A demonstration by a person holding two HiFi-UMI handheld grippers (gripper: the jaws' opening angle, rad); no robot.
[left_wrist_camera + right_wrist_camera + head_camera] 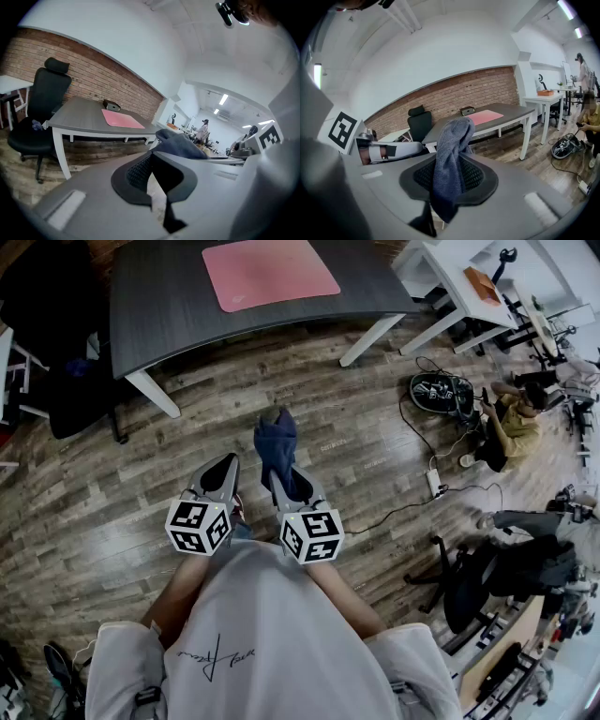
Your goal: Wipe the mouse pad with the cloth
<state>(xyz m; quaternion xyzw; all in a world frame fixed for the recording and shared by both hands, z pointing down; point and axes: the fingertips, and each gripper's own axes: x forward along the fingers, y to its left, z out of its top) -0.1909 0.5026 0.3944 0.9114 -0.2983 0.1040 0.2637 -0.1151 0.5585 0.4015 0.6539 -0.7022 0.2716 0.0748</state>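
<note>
The pink mouse pad (270,273) lies flat on a dark grey table (159,315) well ahead of me; it also shows in the left gripper view (123,119) and the right gripper view (483,116). Both grippers hang close to my body above the wooden floor, far short of the table. My right gripper (281,482) is shut on a dark blue cloth (277,446), which stands up bunched between its jaws (450,154) and droops over them. My left gripper (225,467) sits beside it, jaws together and holding nothing (151,157).
A black office chair (42,112) stands at the table's left end. White desks (450,287) are to the right. A person sits on the floor (511,423) near a dark bag (441,393), cables and a power strip (436,482). Another black chair (469,587) stands at lower right.
</note>
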